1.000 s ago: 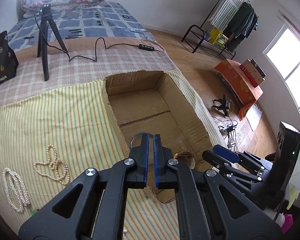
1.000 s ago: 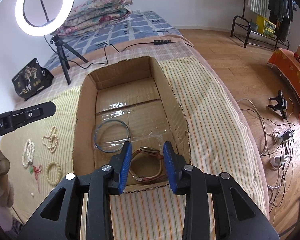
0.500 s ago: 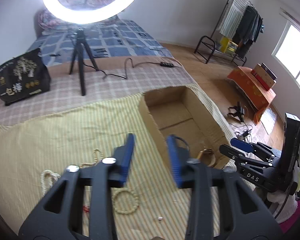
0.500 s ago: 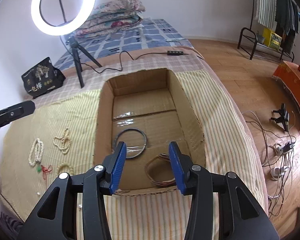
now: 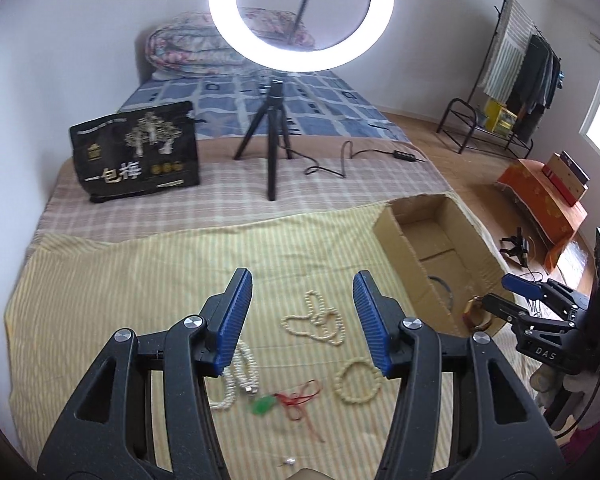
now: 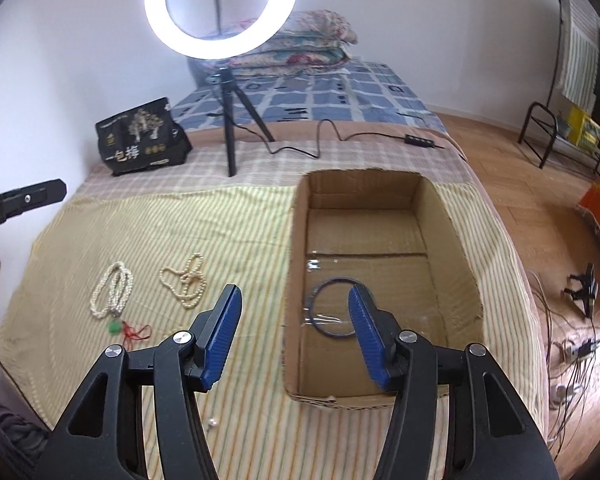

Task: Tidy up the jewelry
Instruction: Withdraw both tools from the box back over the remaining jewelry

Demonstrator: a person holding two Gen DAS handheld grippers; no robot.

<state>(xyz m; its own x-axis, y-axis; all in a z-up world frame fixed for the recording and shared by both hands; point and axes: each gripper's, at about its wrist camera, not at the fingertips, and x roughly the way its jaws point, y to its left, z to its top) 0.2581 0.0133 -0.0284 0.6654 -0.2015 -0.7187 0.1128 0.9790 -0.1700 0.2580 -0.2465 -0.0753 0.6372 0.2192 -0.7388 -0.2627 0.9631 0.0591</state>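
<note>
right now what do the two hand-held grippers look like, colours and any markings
Both match: the left hand-held gripper and right hand-held gripper have matte black plastic linkage arms with silver pivot screws, ending in flat, ribbed blue finger pads. Seen from the left camera, the right one's black body carries white "DAS" lettering.

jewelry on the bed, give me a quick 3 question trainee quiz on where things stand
1. True or false: the dark bangle lies inside the cardboard box.
2. Which piece lies beside the green pendant? A) round bead bracelet B) watch C) brooch
3. Fill in: both the left tongs and the right tongs are ____.

Key: 1 true; 2 A; 3 open
</note>
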